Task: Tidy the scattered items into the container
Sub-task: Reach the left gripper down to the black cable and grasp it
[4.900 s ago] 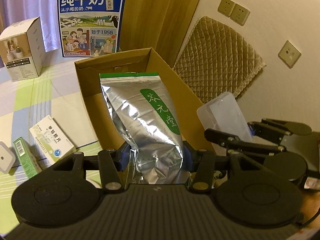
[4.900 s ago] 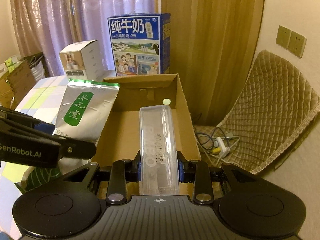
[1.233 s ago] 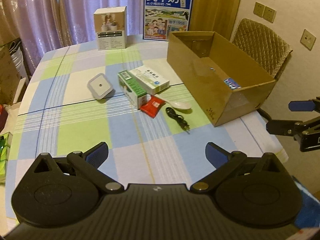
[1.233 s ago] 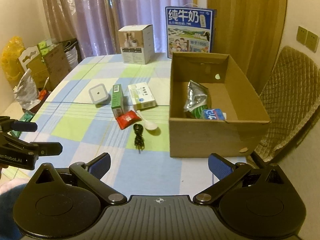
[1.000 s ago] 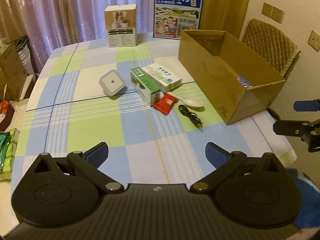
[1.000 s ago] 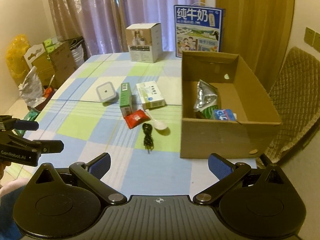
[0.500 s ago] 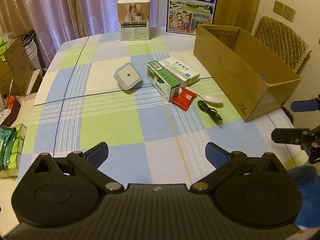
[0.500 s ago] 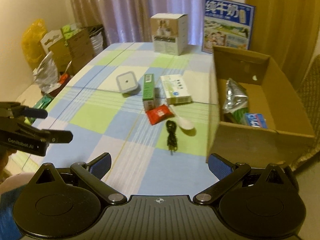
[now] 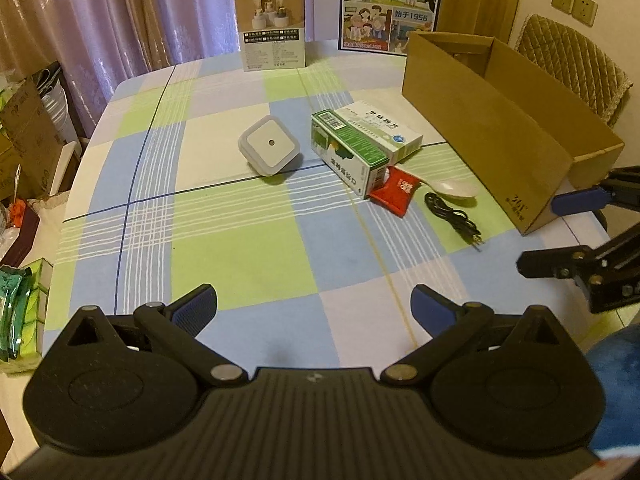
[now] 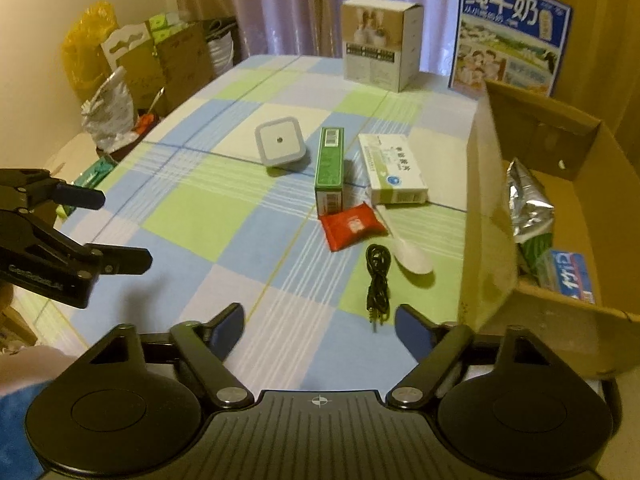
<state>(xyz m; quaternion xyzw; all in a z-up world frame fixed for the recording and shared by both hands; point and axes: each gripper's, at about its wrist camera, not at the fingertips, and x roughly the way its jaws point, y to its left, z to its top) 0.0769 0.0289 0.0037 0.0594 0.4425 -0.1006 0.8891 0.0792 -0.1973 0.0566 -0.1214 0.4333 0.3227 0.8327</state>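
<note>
A cardboard box (image 9: 516, 128) (image 10: 488, 240) stands on the table's right side; it holds a silver pouch (image 10: 530, 208) and a clear case with a blue label (image 10: 570, 278). Scattered left of it lie a white square device (image 9: 270, 146) (image 10: 280, 144), a green carton (image 9: 350, 156) (image 10: 330, 170), a white medicine box (image 9: 384, 130) (image 10: 394, 168), a red packet (image 9: 396, 194) (image 10: 352, 228), a white spoon (image 9: 454, 190) (image 10: 410, 254) and a black cable (image 9: 454, 218) (image 10: 378, 280). My left gripper (image 9: 314, 306) and right gripper (image 10: 320, 326) are both open and empty, near the table's front edge.
A white product box (image 9: 274, 26) and a blue milk carton box (image 9: 390, 4) stand at the table's far edge. A quilted chair (image 9: 574, 64) is behind the cardboard box. Bags and cartons (image 10: 136, 68) crowd the floor left of the table.
Earlier the left gripper held the silver pouch and the right held the clear case over the box; both now lie inside. Both grippers have opened, pulled back and swung leftward.
</note>
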